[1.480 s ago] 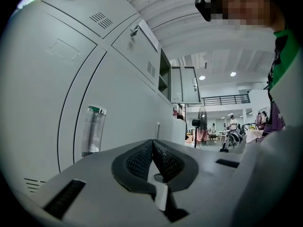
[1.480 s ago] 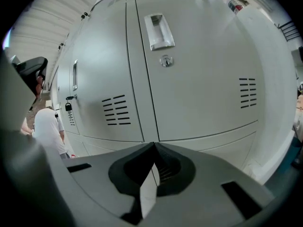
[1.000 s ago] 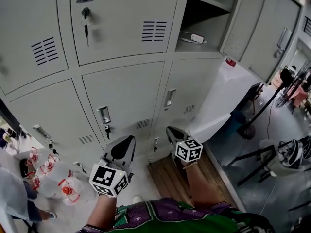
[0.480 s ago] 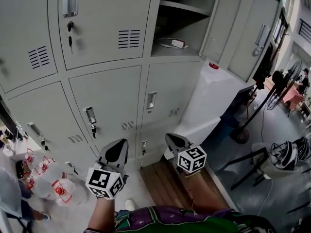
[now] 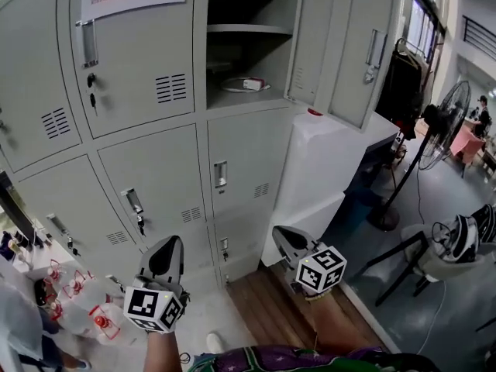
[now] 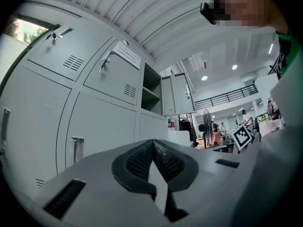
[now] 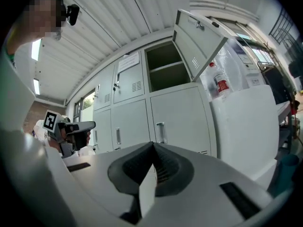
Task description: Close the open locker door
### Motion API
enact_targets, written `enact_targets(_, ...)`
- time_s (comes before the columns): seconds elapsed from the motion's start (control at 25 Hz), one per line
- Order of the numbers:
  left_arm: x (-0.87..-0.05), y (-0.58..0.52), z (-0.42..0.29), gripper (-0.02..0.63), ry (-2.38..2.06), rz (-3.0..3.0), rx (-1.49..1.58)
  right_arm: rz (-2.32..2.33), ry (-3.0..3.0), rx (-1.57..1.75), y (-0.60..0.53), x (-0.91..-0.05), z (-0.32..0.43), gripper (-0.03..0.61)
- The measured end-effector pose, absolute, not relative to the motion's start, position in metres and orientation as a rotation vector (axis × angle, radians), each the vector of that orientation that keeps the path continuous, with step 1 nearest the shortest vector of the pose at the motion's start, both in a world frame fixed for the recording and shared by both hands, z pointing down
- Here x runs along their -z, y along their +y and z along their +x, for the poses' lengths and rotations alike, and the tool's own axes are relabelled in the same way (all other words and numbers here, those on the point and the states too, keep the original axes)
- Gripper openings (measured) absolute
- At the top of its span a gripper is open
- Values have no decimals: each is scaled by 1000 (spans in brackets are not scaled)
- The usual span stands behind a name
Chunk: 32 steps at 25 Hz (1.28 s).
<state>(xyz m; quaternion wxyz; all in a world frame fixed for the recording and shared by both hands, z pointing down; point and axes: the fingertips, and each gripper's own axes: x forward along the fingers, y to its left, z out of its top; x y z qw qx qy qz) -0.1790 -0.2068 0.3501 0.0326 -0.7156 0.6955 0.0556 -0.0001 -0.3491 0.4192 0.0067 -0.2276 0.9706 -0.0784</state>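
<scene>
While the left gripper [image 5: 169,243] and the right gripper [image 5: 278,233] both sit empty with jaws together, the open grey metal locker door [image 5: 353,68] stands swung out well above and ahead of the right gripper.

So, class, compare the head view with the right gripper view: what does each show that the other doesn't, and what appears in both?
Only the head view: a standing fan, a wooden floor strip, and a white item lying inside the open locker. Only the right gripper view: the ribbed ceiling, and the right gripper seen close, its jaws shut together with nothing between them. Both: the open locker's door swung out, and the left gripper.
</scene>
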Motion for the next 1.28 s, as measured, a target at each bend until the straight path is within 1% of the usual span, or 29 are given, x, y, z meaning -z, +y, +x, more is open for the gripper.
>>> enact_targets(0.48, -320, -198, -120, 20, 2075, -2202, -161, -754, 2931, 196, -325, -369, 81, 6)
enact_targets(0.84, -307, -184, -103, 20, 2074, -2164, -143, -659, 2937, 146, -304, -347, 102, 6)
enact_targets(1.28, -301, -180, -89, 20, 2055, -2123, -104, -676, 2920, 71, -305, -333, 116, 15)
